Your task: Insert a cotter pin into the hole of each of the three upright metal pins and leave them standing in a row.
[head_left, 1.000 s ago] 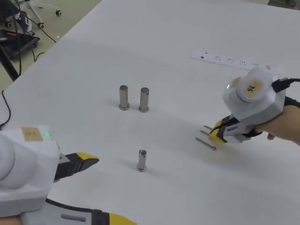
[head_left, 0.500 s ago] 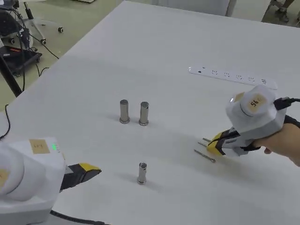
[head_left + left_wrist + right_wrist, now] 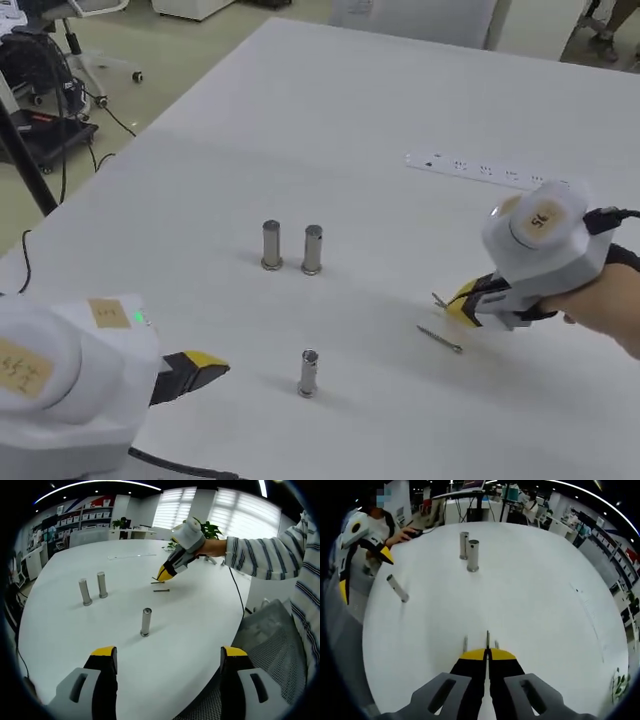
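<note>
3 cylindrical metal pins [image 3: 308, 372], slim cotter pin [image 3: 487, 636]

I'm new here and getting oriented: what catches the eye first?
Three upright silver metal pins stand on the white table, two paired, one nearer. To the right, the yellow-tipped right gripper pinches a thin metal cotter pin; the left gripper is open.

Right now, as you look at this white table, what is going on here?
A person holds two grippers. The right claw is shut on a thin metal cotter pin, low at the white table, another cotter pin lying loose beside it. The left claw hangs open and empty. Three short steel cylinder pins stand upright, two side by side, one apart; none carries a cotter pin yet.
</note>
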Tool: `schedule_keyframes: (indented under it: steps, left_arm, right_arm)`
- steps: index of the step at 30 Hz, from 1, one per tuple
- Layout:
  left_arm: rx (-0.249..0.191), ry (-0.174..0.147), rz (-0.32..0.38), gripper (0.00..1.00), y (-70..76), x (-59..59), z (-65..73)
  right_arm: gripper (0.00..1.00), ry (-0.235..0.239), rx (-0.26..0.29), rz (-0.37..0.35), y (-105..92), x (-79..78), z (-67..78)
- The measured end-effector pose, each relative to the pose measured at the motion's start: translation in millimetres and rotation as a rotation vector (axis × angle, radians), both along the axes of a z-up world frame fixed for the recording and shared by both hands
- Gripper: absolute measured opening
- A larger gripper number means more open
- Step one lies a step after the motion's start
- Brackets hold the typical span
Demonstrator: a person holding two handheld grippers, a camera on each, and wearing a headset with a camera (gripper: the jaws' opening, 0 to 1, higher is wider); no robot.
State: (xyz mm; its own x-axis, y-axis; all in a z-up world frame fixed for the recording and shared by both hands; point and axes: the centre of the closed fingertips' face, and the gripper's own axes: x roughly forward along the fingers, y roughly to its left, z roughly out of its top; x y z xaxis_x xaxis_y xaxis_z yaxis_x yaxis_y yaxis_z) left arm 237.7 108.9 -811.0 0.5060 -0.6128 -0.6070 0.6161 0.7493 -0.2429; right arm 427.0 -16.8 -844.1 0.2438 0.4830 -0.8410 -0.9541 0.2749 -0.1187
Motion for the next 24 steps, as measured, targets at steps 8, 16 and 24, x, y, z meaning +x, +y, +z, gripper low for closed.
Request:
schedule_keyframes:
  steps: [8, 16, 24]
  left_arm:
    - [-0.008, -0.006, 0.006, 0.83, -0.6, 2.2, 1.9]
    - [-0.021, -0.022, 0.008, 0.79, -3.4, 9.6, 8.2]
    - [-0.033, -0.035, -0.004, 0.76, -7.4, 21.6, 12.9]
  right_arm:
    - [0.01, -0.091, -0.005, 0.036, -5.5, -8.9, 26.0]
    - [0.01, -0.165, -0.025, 0.071, -15.6, -21.3, 41.6]
    - [0.01, -0.215, -0.011, 0.09, -14.1, -35.2, 50.1]
